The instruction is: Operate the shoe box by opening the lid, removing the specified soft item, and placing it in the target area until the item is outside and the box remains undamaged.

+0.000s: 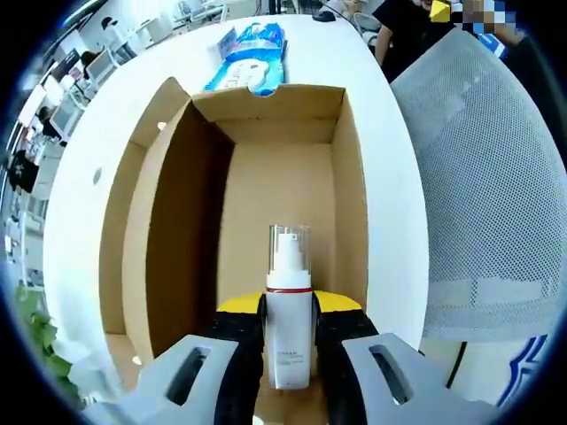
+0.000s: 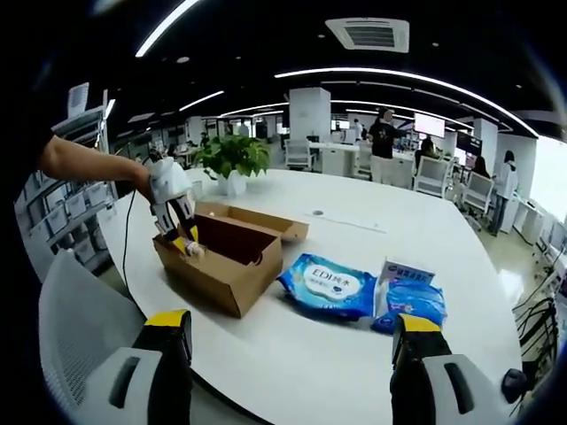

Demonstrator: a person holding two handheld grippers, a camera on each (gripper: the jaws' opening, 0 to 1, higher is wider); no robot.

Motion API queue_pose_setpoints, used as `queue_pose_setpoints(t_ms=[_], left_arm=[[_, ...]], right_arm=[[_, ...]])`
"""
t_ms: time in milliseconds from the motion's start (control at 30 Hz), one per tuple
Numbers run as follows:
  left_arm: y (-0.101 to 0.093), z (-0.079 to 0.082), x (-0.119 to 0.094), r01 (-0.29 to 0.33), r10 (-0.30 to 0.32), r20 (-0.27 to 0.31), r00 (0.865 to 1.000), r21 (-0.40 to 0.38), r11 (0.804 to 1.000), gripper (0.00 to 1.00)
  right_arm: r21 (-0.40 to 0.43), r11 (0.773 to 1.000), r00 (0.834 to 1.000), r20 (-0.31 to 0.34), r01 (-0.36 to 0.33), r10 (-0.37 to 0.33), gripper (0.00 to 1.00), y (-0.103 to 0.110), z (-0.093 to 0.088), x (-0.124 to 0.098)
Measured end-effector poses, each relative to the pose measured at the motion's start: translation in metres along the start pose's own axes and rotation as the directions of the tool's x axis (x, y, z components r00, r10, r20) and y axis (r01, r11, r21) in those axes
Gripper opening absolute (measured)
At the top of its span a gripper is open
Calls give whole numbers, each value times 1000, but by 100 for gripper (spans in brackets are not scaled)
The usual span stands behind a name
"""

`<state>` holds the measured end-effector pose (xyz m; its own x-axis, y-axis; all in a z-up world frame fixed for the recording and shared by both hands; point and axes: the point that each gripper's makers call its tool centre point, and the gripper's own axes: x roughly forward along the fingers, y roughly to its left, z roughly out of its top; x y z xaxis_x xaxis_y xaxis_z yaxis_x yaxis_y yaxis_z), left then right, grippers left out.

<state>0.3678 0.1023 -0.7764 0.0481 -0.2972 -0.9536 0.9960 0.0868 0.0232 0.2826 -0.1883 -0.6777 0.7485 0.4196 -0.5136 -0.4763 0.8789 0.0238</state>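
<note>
An open cardboard shoe box [image 1: 292, 186] lies on the white table [image 1: 106, 115], its lid flap folded out to the left. My left gripper [image 1: 290, 345] is shut on a white pump bottle [image 1: 289, 319] with a red band and clear cap, held over the box's near end. Beyond the box lies a blue soft pack [image 1: 252, 57]. In the right gripper view the box [image 2: 226, 252] sits left of centre, with the left gripper [image 2: 177, 217] at its near-left end holding the bottle. My right gripper [image 2: 291, 354] stands open above the table edge, nothing between its jaws.
Two blue soft packs [image 2: 328, 285] [image 2: 409, 297] lie on the white table [image 2: 354, 372] right of the box. A grey mesh chair [image 1: 496, 177] stands close by the table edge. A potted plant [image 2: 232, 159] sits at the far side. People and desks fill the office behind.
</note>
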Motion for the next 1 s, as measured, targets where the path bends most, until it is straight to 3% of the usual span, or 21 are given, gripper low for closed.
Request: queue_pose_setpoints(t_ms=[367,700,900,1000], left_arm=[[3,27,-22,-72,68,88,994,45,996,19],[-2,51,-35,-119,102,154,983,109,987,19],[-7,71,-44,-162,127,218,968,151,975,19],[-8,79,-47,-179,133,246,960,175,968,19]], right_arm=[[34,999,999,11,-31,31,89,10,8,9],[50,998,999,22,-49,48,78,18,14,15],[105,991,996,53,-79,73,72,27,26,21],[128,987,994,72,-95,86,64,31,33,23]])
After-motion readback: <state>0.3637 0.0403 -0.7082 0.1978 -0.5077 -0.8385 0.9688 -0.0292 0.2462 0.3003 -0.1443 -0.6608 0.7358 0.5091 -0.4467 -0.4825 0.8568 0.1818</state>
